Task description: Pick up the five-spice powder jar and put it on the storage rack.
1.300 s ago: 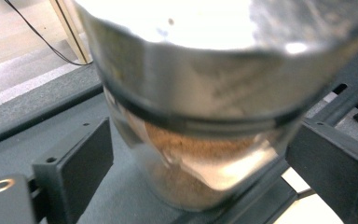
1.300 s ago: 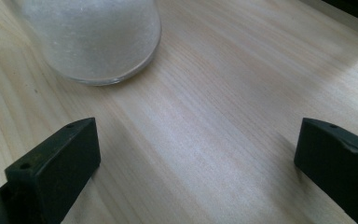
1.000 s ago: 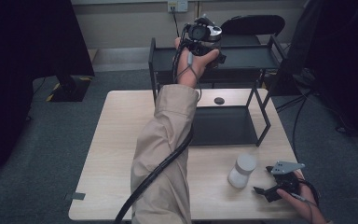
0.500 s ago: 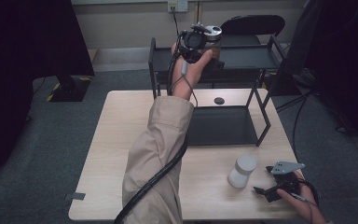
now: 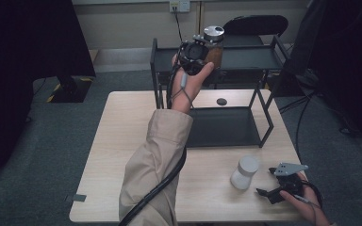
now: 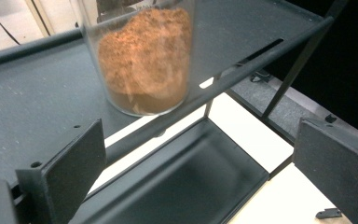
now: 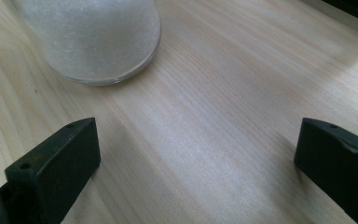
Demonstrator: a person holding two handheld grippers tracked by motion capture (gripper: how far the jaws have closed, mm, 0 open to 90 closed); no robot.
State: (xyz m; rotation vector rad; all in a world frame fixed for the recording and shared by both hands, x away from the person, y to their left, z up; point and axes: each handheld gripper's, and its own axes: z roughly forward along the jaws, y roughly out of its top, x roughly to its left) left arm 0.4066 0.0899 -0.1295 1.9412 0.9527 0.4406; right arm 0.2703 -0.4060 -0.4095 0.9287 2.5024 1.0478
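Two jars here. One with brown powder (image 5: pixel 213 47) and a silver lid stands upright on the top shelf of the black rack (image 5: pixel 259 59), near that shelf's front edge. In the left gripper view it's a clear glass jar (image 6: pixel 142 60), roughly filled with reddish-brown grains, sitting on the dark shelf surface. The other jar, with white powder (image 5: pixel 244 173), stands on the wooden table (image 5: pixel 122 141) in front of the rack, off its front right corner. The right gripper view shows its glass base (image 7: pixel 93 37) packed with white grains.

Left gripper (image 5: pixel 195 52) is up at the rack's top shelf, just beside the brown jar. Its jaws are spread wide with the jar ahead of them, not between them, so it's gripping nothing. Right gripper (image 5: pixel 275 190) rests low on the table in front of the rack, just right of the white jar, jaws also wide apart with bare wood between them.

Versus half a second ago: the left gripper has pulled back toward the rack's front, and the brown jar now stands clear of it on the shelf. The right gripper and white jar haven't moved.
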